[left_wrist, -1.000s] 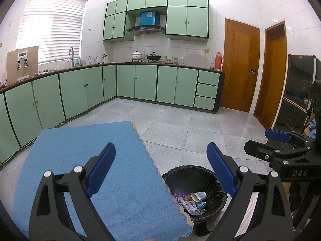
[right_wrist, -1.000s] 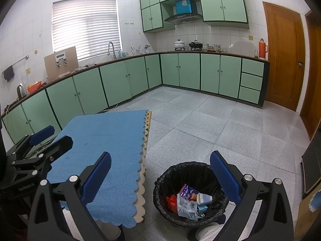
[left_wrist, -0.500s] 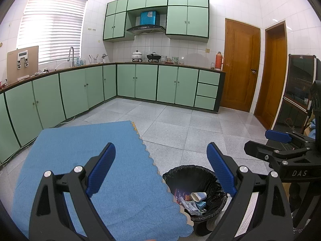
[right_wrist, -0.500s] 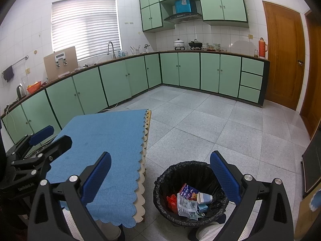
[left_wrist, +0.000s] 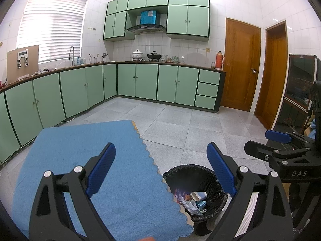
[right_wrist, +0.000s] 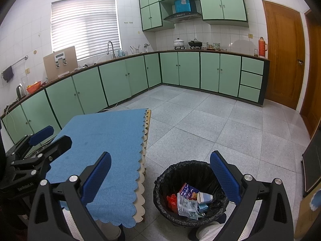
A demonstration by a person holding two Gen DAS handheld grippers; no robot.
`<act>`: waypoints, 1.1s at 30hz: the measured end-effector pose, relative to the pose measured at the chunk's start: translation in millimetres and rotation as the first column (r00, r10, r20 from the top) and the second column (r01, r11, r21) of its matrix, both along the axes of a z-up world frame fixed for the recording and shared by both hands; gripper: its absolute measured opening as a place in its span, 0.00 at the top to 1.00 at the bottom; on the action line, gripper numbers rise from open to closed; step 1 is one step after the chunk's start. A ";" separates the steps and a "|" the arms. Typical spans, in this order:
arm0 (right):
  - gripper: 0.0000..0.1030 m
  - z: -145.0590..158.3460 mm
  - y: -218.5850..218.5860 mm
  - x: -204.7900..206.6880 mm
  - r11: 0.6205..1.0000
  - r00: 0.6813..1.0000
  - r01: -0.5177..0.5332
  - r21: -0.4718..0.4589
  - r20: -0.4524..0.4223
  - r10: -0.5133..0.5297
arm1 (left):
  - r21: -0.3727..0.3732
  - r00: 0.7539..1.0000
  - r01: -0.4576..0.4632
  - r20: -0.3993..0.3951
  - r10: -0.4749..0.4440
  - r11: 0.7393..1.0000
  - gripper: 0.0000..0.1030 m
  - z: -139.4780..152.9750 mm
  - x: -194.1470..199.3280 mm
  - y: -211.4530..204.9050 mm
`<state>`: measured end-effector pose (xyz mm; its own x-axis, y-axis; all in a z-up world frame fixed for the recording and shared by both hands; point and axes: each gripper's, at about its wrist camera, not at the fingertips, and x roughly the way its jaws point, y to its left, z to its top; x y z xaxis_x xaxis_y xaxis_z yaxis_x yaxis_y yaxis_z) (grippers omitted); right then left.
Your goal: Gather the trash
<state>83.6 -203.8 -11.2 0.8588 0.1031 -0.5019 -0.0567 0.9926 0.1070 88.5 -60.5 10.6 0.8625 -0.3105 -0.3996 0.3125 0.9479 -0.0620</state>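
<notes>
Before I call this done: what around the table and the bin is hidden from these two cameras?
- Near edge of the blue tablecloth: behind the left gripper in the left view, behind the right gripper in the right view.
- Floor under the table: covered by the cloth, both views.
- Bottom of the trash bin: buried under the paper cup and wrappers.
- Wrapper print: too small.
</notes>
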 end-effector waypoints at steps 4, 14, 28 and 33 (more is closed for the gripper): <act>0.06 -1.3 0.0 0.1 1.000 1.000 0.001 0.001 -0.001 -0.001 | -0.001 1.000 -0.001 -0.002 0.001 1.000 0.13 -0.4 -0.1 1.4; 0.06 -6.0 -2.9 1.6 1.000 1.000 0.001 0.001 -0.006 -0.001 | -0.003 1.000 -0.003 -0.006 0.003 1.000 0.13 -2.6 -0.5 0.8; 0.06 -12.2 -4.6 3.0 1.000 1.000 0.007 0.005 -0.014 -0.007 | -0.001 1.000 -0.008 -0.016 0.008 1.000 0.13 -3.3 -0.1 -0.7; 0.06 -12.2 -4.8 2.9 1.000 1.000 0.007 0.006 -0.014 -0.007 | 0.002 1.000 -0.008 -0.018 0.008 1.000 0.13 -3.0 0.2 -1.2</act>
<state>86.5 -208.6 -23.4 0.8524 0.1000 -0.5133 -0.0481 0.9924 0.1134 88.7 -61.7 7.6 0.8577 -0.3025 -0.4158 0.3035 0.9506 -0.0656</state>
